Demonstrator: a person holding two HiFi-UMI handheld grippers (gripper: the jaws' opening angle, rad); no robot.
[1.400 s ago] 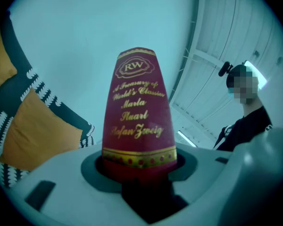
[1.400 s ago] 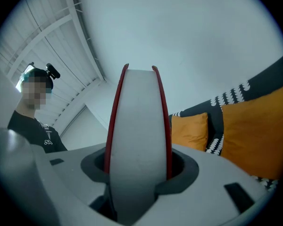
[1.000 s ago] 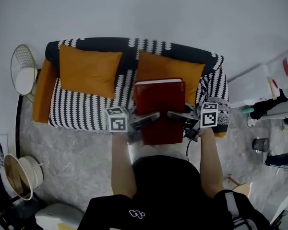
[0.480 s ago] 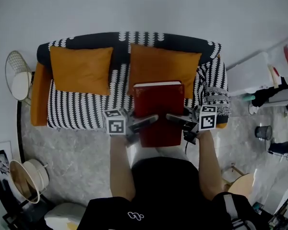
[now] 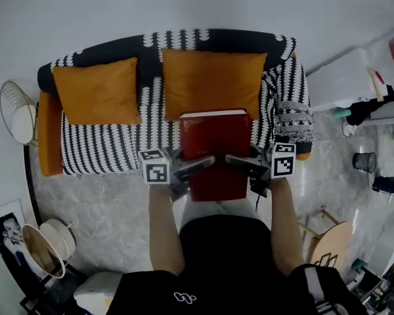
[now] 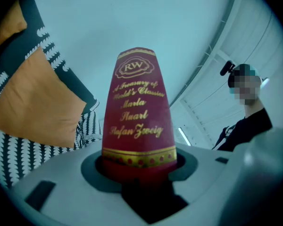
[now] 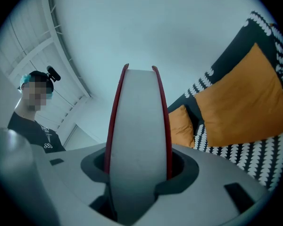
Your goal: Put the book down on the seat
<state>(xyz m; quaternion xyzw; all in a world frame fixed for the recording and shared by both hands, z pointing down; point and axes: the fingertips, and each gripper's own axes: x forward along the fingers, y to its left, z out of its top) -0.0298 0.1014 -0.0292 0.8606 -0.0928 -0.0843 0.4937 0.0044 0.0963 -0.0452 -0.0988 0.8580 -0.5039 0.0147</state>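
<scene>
A thick red book (image 5: 215,146) with gilt lettering is held flat in front of me, over the front edge of the black-and-white patterned sofa seat (image 5: 105,146). My left gripper (image 5: 197,166) is shut on the book's spine side; in the left gripper view the spine (image 6: 137,121) stands up between the jaws of that gripper (image 6: 139,171). My right gripper (image 5: 240,162) is shut on the opposite side. There the white page edge (image 7: 137,140) fills the gap between the jaws of the right gripper (image 7: 137,175). The book's far edge reaches the right orange cushion (image 5: 213,84).
A second orange cushion (image 5: 95,90) leans on the sofa's left half. A wire side table (image 5: 16,113) stands left of the sofa, a round basket (image 5: 43,248) at lower left. A white cabinet (image 5: 345,77), a small bin (image 5: 367,162) and a wooden stool (image 5: 328,245) are to the right.
The sofa has slid up and to the left in the head view. The book and both grippers keep about the same place in the frame, still clamped together.
</scene>
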